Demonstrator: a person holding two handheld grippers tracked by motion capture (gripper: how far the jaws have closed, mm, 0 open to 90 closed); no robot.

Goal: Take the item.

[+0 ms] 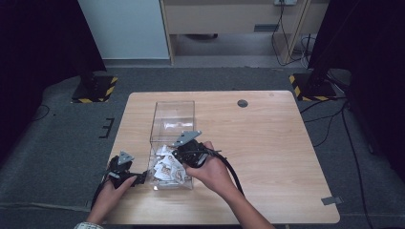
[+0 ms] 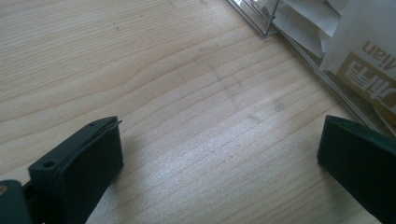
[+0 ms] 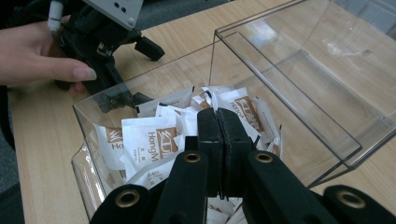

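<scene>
While seen from high view, 1 clear acrylic box on wooden table holds a heap of sachets, too many to count. L gripper view: left gripper jaws wide, empty, beside box. R gripper view: right gripper jaws pressed together above sachets, whether a sachet is pinched I can't tell.

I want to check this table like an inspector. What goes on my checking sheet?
Surface: wooden table, a round hole near its far edge.
Job's things: clear plastic box, its near end holding white sachets with brown print.
Clutter: nothing seen.
Grippers: left gripper open over bare wood beside the box; right gripper shut above the sachets, whether it pinches one is unclear.
Cables: black cable trails from the right gripper; more on the floor.
Surroundings: grey carpet, striped stand bases.
</scene>
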